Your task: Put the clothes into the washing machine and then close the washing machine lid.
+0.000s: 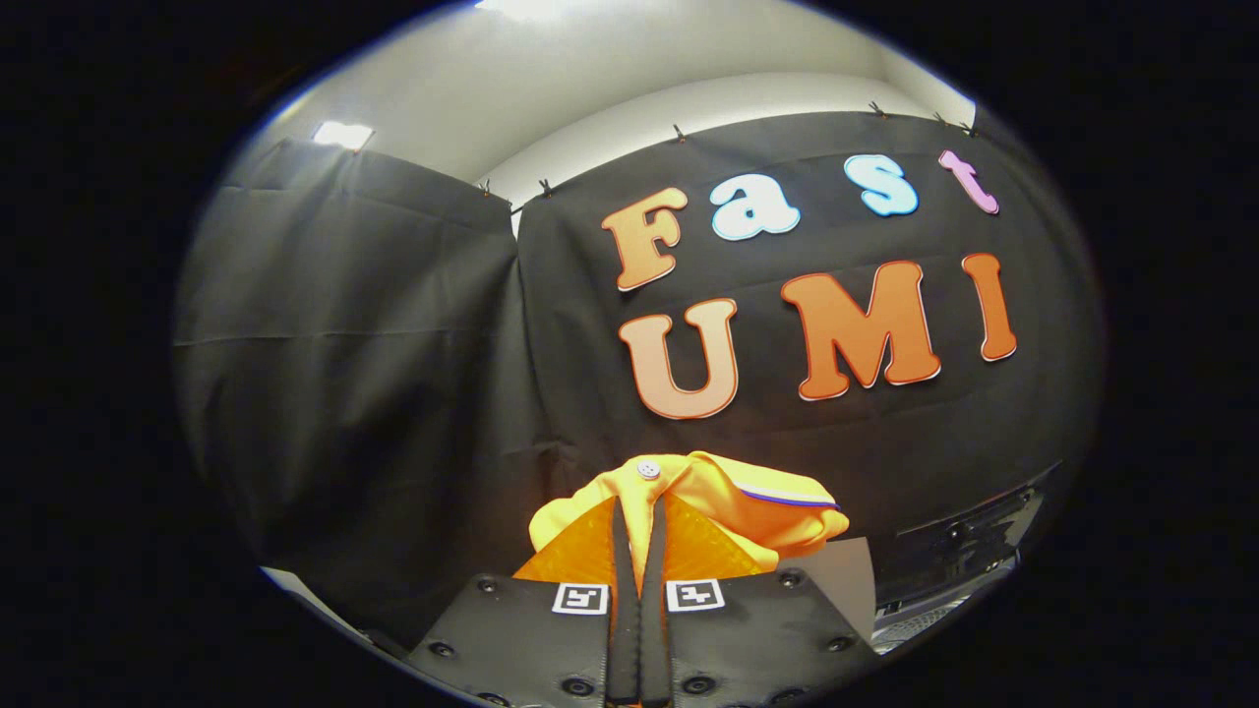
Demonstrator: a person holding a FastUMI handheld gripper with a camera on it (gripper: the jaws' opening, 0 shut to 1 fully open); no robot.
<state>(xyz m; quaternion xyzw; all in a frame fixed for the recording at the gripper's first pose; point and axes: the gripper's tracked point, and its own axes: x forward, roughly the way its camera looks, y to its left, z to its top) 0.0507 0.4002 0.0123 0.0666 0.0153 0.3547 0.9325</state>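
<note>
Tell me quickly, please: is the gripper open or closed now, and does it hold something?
Gripper: closed, both fingers pinching the yellow garment, which is held up in front of the black cloth wall.

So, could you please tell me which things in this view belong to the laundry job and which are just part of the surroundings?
Belonging to the job:
- yellow garment, with a white button and a striped edge, pinched between the fingers
- gripper, shut on the garment

Just surroundings:
- black cloth wall behind
- dark appliance edge beyond the garment; too little shows to call it the washing machine
</note>
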